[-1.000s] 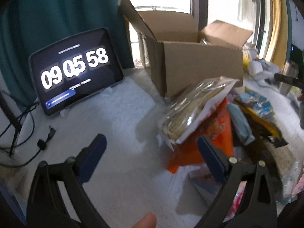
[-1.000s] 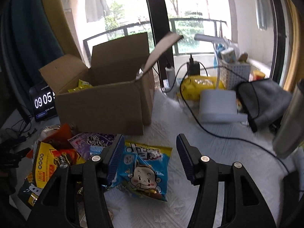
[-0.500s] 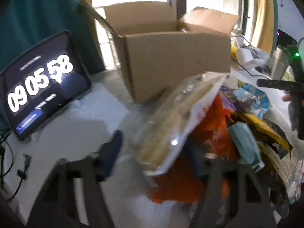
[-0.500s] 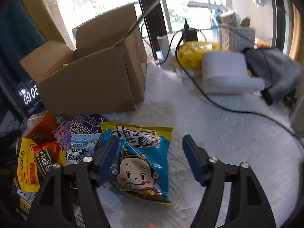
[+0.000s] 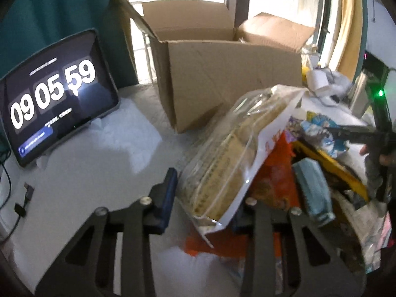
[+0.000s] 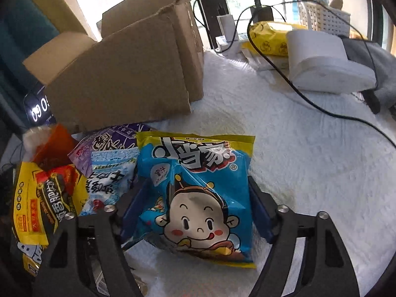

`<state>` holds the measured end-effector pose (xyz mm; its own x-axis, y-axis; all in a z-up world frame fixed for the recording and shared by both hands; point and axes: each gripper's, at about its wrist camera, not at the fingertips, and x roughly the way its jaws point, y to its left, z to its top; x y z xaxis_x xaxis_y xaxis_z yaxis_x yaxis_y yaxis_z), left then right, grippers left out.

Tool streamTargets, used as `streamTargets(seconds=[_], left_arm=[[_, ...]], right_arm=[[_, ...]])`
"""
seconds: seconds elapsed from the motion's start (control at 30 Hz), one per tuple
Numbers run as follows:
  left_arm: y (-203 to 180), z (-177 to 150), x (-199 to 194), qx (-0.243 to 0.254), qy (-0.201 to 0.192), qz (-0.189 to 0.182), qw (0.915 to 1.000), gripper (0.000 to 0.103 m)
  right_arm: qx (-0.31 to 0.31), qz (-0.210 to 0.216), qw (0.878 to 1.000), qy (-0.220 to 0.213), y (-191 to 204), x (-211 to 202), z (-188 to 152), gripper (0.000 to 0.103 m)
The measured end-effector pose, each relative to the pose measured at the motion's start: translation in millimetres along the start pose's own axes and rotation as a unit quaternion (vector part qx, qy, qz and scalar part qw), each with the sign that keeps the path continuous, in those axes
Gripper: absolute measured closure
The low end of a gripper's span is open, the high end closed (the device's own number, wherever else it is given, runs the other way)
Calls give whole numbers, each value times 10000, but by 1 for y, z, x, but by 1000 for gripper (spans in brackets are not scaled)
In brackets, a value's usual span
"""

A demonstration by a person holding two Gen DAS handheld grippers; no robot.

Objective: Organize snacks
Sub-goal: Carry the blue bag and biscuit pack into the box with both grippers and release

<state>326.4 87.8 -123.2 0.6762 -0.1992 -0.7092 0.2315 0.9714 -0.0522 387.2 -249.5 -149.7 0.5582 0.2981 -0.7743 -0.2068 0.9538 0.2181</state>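
Note:
My left gripper (image 5: 205,198) has its jaws closing on the lower end of a clear-and-white snack bag (image 5: 235,148), whose top leans toward the open cardboard box (image 5: 222,79). The blue pads press it from both sides; the right pad is mostly hidden behind the bag. An orange bag (image 5: 272,185) lies under it. My right gripper (image 6: 195,198) straddles a blue cartoon-face snack bag (image 6: 198,168) lying flat on the white cloth. Its jaws are closing, with the pads just outside the bag's edges. The box (image 6: 123,81) stands behind that bag.
A tablet clock (image 5: 54,94) leans left of the box. A pile of snack bags lies left of the blue one: yellow (image 6: 37,198), purple (image 6: 111,141), pale blue (image 6: 109,173). A white device (image 6: 321,59), a black cable (image 6: 321,109) and a grey cloth (image 6: 376,59) sit at right.
My left gripper moved in on the clear bag and closed from wide open onto its lower end. My right gripper sank over the blue bag, which now lies between its fingers.

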Motion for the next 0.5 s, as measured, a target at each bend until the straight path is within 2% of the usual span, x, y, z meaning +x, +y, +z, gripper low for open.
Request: streamTargets(seconds=[0.03,0.23,0.5], left_arm=[[0,-1,-4,-16,-32,9,10000,68],[-3,-8,-28,-288,-217,-182,9992,70],[-1,-18,-66,-706,-469,-127,9963,70]], right_arm=[[-51,-40,10000,-47,2,-2,0,32],[-287,-210,9989,-300,8,-26,-8,33],[-272,-115,9980,-557,10,-62,-15,33]])
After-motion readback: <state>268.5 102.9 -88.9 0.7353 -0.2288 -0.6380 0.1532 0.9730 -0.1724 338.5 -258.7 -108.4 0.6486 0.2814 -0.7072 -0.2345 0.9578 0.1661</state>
